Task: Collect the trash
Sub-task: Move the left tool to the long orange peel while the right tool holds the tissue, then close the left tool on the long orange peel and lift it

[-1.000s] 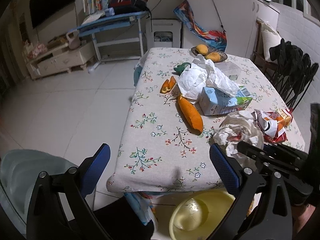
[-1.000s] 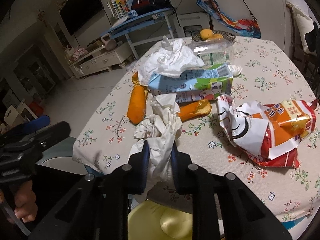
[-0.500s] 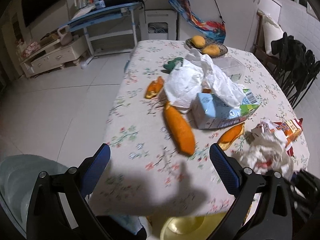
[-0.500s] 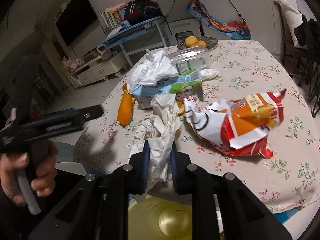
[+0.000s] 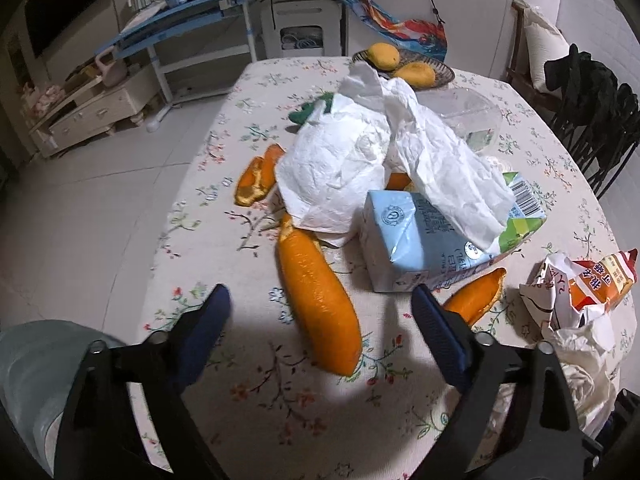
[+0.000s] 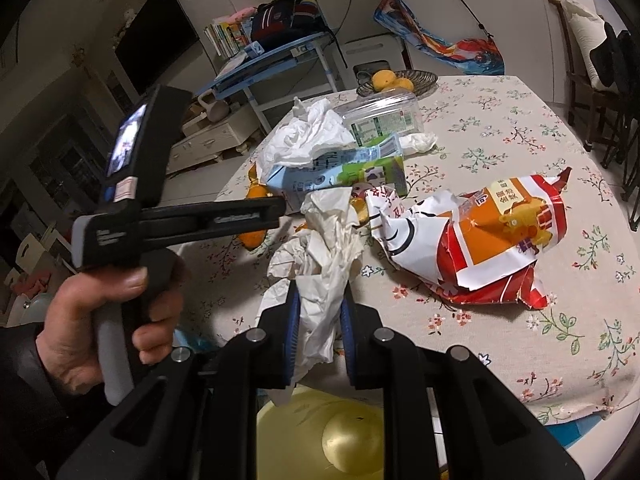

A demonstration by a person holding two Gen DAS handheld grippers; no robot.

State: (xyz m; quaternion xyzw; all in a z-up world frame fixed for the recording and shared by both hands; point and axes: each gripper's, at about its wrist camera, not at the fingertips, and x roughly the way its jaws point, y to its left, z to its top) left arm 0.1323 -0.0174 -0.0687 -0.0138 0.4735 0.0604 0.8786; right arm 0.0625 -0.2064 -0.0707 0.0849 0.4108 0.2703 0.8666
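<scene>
My left gripper (image 5: 320, 312) is open and empty, its jaws standing either side of a long orange peel (image 5: 316, 300) on the flowered tablecloth (image 5: 280, 412). Behind the peel lie a blue milk carton (image 5: 424, 240) and a big crumpled white paper (image 5: 360, 152). My right gripper (image 6: 319, 320) is shut on a wad of crumpled tissue (image 6: 324, 256) at the table's near edge, above a yellow bin (image 6: 320, 436). A torn orange and red snack bag (image 6: 480, 232) lies to its right. The left gripper's body (image 6: 180, 220) shows in the right wrist view.
A basket of mangoes (image 5: 404, 66) and a clear plastic container (image 5: 468, 112) stand at the table's far end. More orange peel pieces (image 5: 260, 176) lie near the left edge. Black chairs (image 5: 592, 104) stand to the right. A blue desk (image 5: 192, 12) stands beyond the table.
My left gripper has moved forward over the table until its open jaws flank the long orange peel. My right gripper, still shut on the tissue, has pulled back toward the table edge over the bin.
</scene>
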